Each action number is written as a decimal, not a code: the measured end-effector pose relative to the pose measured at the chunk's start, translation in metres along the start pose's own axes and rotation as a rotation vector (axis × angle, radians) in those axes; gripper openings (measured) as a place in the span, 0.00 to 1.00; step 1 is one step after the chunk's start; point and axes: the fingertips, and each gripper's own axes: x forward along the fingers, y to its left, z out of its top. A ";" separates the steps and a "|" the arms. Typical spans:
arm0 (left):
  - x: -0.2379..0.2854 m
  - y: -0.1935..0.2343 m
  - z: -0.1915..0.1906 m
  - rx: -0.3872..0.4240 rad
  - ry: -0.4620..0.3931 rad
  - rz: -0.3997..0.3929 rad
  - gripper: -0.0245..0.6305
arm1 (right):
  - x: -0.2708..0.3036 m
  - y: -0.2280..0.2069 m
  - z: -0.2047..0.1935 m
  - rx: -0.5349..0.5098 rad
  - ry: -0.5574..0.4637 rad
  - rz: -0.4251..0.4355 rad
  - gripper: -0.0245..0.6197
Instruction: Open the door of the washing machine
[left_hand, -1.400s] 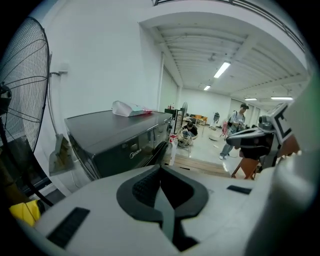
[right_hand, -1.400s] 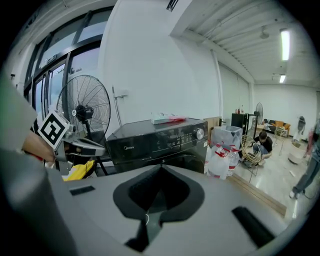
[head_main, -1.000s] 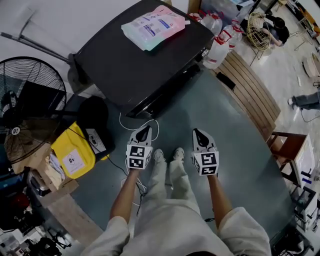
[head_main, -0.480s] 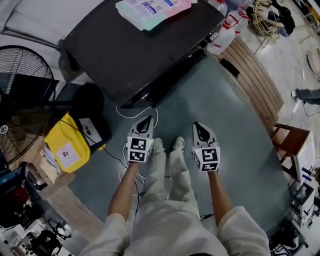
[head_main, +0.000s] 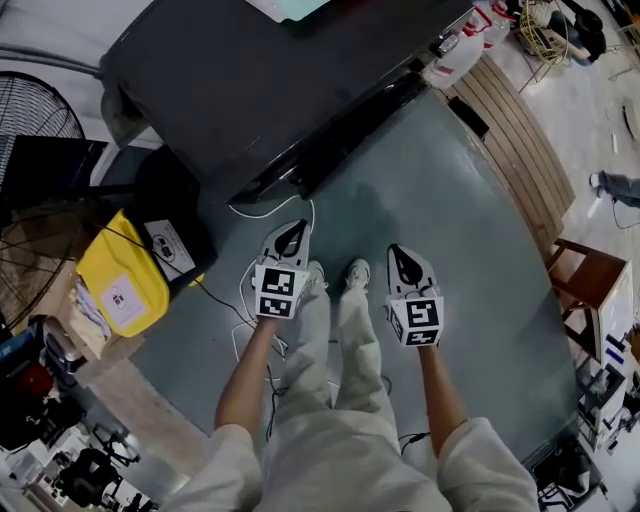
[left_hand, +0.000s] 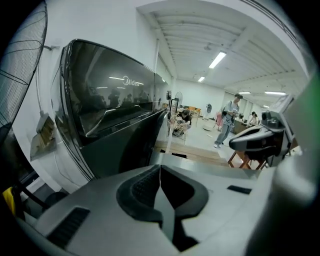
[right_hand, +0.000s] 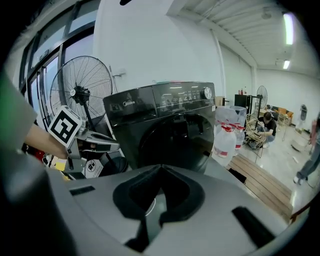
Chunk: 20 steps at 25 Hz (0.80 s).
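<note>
Since the earlier frame, the washing machine (head_main: 270, 90) had shifted up the head view, and the detergent pouch (head_main: 290, 8) on its top was nearly cut off at the upper edge.

Task item: one washing machine stood at the far side of the grey floor (head_main: 450, 210). Its round door (right_hand: 175, 142) on the front face was closed.

Grippers: two.
- The left gripper (head_main: 291, 236) had its jaws pressed together on nothing.
- The right gripper (head_main: 400, 258) was likewise closed and empty.
- Both hung short of the machine's front edge, apart from it.

Clearances: bare floor lay open ahead and to the right, up to one wooden platform (head_main: 520, 170). The left side was crowded by one yellow bag (head_main: 120, 285) and one fan (head_main: 30, 110). One white cable (head_main: 262, 212) lay below the machine's front edge.
</note>
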 end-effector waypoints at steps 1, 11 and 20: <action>0.003 0.001 -0.003 0.000 -0.001 -0.001 0.05 | 0.002 0.001 -0.004 0.000 0.003 0.001 0.04; 0.035 0.004 -0.022 0.006 -0.007 -0.079 0.24 | 0.019 0.009 -0.027 0.003 0.023 0.015 0.04; 0.070 0.016 -0.032 0.046 0.016 -0.096 0.36 | 0.025 0.011 -0.043 0.004 0.049 0.020 0.04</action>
